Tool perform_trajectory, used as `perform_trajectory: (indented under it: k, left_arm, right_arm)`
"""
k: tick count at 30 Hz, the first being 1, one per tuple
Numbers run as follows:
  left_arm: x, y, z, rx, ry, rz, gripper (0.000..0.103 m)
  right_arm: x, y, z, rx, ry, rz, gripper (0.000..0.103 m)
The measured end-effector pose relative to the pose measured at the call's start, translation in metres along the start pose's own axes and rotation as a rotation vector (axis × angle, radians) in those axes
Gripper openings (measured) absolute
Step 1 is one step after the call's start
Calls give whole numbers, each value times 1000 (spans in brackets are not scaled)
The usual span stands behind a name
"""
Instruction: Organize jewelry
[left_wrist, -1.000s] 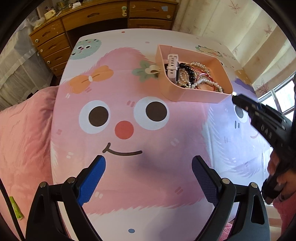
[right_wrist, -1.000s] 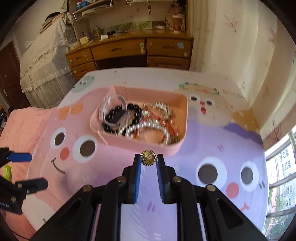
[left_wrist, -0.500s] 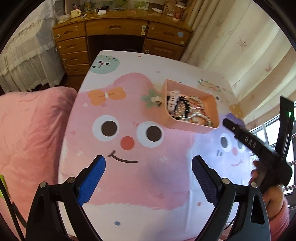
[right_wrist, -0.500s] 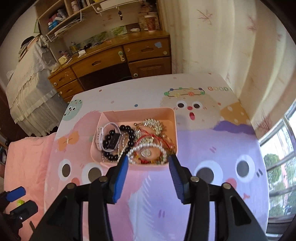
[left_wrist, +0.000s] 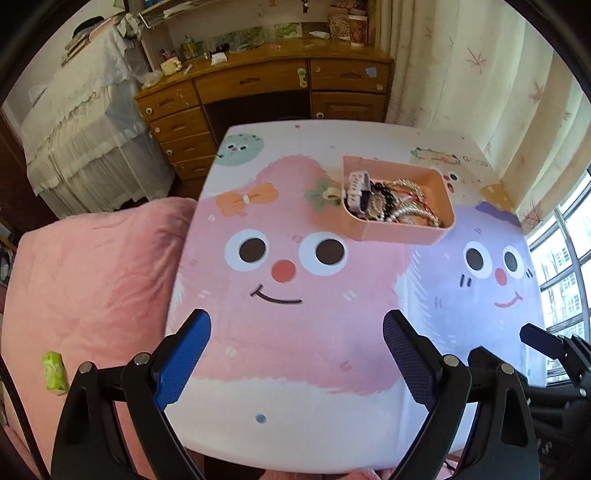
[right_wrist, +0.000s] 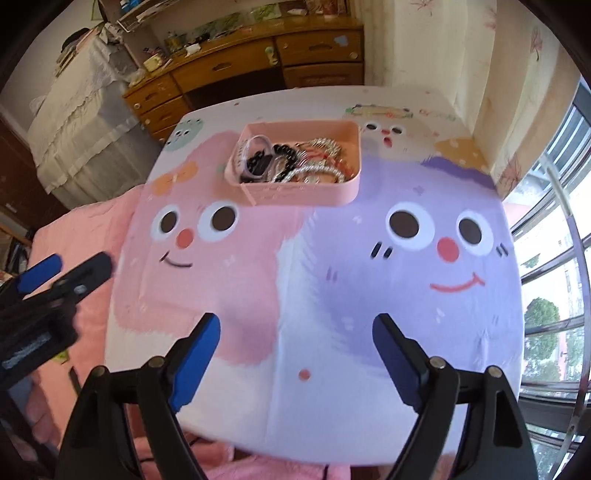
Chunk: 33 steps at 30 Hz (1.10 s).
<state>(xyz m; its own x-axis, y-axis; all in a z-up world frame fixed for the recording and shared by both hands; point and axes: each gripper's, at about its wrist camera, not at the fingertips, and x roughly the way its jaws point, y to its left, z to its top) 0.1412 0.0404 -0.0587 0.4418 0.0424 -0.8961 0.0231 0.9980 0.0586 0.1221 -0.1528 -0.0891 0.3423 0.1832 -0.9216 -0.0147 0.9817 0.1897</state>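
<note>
The gold pendant previously pinched is released into the pink tray (right_wrist: 301, 192); the right tool (right_wrist: 295, 356) is opening, empty. The left tool (left_wrist: 297, 356) is spread, empty.

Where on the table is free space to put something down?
The table is bare from the pink tray to the near edge, across both cartoon faces, and along the far edge behind the tray. The tray itself is crowded with jewelry.

Left gripper (left_wrist: 295, 354) agape; right gripper (right_wrist: 295, 354) apparently empty, opening
</note>
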Motion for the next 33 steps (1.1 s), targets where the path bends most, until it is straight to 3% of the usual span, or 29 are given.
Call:
perform_trajectory:
  k: [2, 8, 17, 19, 22, 28, 33]
  left_arm:
    - [-1, -8, -2, 5, 11, -20, 93]
    - [-9, -29, -8, 51, -11, 37, 93]
    - [-14, -30, -12, 11, -17, 25, 93]
    - [-17, -30, -12, 11, -32, 24, 94]
    - [-20, -27, -12, -5, -33, 20, 102]
    - [-17, -27, -14, 4, -3, 10, 102]
    - [-26, -27, -15, -5, -32, 5, 102]
  right_arm:
    - [-12, 0, -7, -7, -30, 5, 86]
    - [-21, 5, -10, -63, -58, -21, 87]
    - [-33, -1, -14, -86, -91, -54, 87]
    - [-34, -4, -14, -77, -93, -43, 89]
    - [-36, -10, -11, -52, -104, -39, 90]
    - [-41, -32, -8, 57, -139, -9, 91]
    - [-45, -29, -7, 37, -160, -7, 92]
